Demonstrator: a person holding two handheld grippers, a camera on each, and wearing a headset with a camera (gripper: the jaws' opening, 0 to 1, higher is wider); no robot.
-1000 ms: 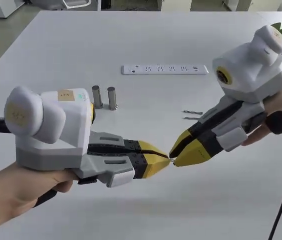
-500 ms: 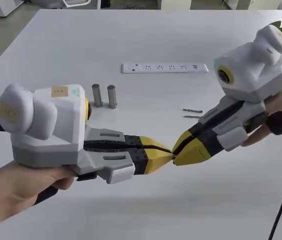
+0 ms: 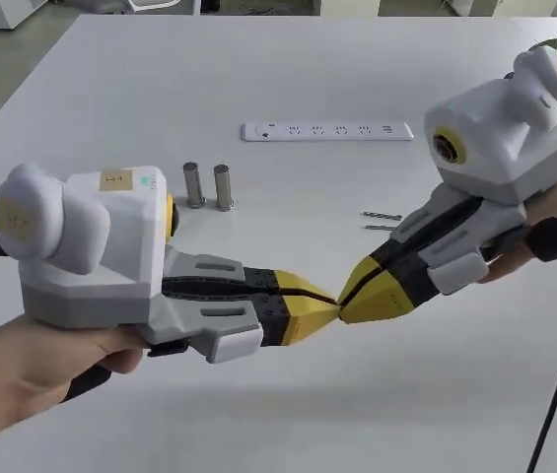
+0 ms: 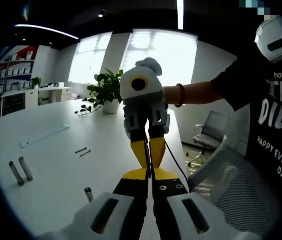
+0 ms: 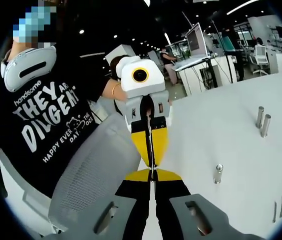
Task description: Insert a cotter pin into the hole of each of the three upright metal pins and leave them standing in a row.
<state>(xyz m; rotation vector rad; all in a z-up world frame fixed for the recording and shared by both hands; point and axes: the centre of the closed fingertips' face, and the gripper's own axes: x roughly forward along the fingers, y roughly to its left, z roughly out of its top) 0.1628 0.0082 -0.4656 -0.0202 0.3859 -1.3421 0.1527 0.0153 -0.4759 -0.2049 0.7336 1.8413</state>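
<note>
The left gripper [image 3: 331,312] and the right gripper [image 3: 345,307] meet tip to tip above the table [image 3: 278,414]. Each one has its jaws together. If something thin is pinched there, it is too small to tell.

A pin [image 3: 193,184] and a second pin [image 3: 223,187] stand upright just beside each other, well behind the left gripper. In the right gripper view a third pin [image 5: 218,173] stands alone, nearer to the tips.

A cotter pin [image 3: 382,216] and a second cotter pin [image 3: 379,229] lie side by side on the table behind the right gripper, touched by neither gripper. A power strip [image 3: 327,131] lies farther back.

The shirt [image 5: 46,125] reads "handsome", "THEY AR", "DILIGEN" and "HAPPY EVERY DA". The label [image 3: 115,179] on the left gripper is too small to read.
</note>
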